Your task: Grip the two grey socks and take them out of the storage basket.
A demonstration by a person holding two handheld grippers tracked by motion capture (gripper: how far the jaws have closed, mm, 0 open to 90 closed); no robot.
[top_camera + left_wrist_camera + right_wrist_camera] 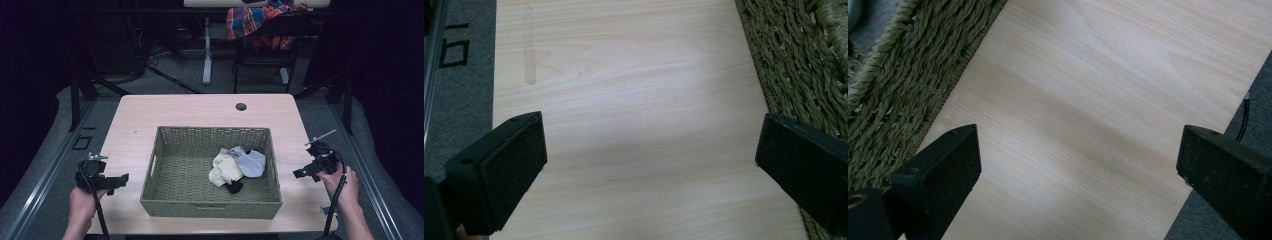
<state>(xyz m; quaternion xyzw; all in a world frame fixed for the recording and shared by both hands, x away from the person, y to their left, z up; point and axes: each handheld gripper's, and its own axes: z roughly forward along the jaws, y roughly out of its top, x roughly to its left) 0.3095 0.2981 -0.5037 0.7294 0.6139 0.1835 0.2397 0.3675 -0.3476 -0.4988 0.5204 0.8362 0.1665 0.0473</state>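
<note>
- The left gripper (121,178) was held in the person's left hand (82,200) near the front left corner of the surface (200,107), its jaws wide apart and level, pointing toward the basket (210,202), with nothing between them.
- In the left gripper view, the spread jaws framed bare pale wood, and the basket's woven wall ran just beside the right-hand jaw.
- The right gripper (298,173) sat in the right hand (342,182) at the right edge of the surface, tilted down and inward toward the basket, jaws spread wide and empty.
- In the right gripper view, the open jaws hung over bare wood, with the basket wall at upper left and grey floor past the surface's edge.
- The basket stood in the middle of the surface, between the two grippers and apart from both: rectangular, olive-green wicker.
- Inside, toward its right half, lay a crumpled pile of socks (237,167): cream, pale grey-blue, and a small black piece, touching one another.
</note>
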